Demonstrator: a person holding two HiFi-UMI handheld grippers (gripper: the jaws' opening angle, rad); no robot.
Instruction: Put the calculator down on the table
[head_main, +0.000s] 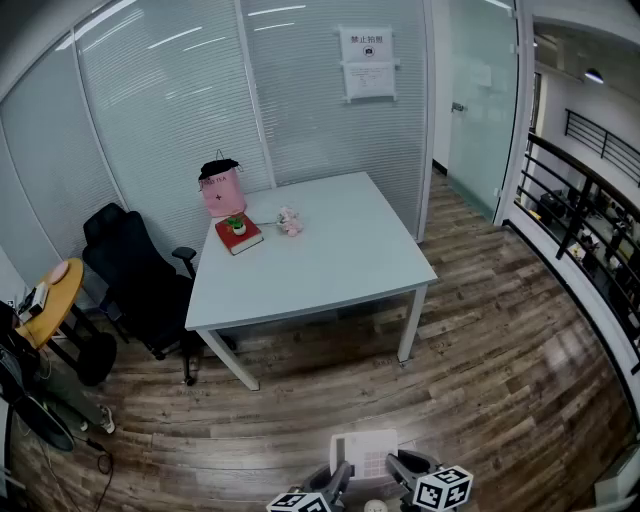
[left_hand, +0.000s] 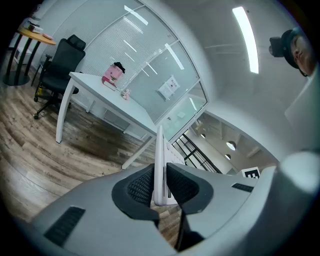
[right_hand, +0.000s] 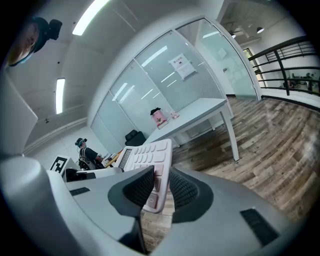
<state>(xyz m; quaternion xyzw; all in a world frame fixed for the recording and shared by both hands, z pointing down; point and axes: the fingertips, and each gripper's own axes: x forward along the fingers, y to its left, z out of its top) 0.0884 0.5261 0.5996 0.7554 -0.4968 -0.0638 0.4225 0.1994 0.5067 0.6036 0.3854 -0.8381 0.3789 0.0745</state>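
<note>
Head view, with both gripper views. The calculator is held in the air above the wood floor, low in the head view and well short of the table. The left gripper is nearly closed, and its two dark pads clamp the calculator, which shows edge-on and upright between them. The right gripper is a little wider. Its pads pinch a lower corner of the same calculator, whose key face is turned toward the camera and tilted. In the head view the two grippers sit side by side at the calculator's near edge, each with its marker cube below. On the table's far left corner stand a pink bag and a red book with a small plant on it. A black chair stands at the table's left side.
</note>
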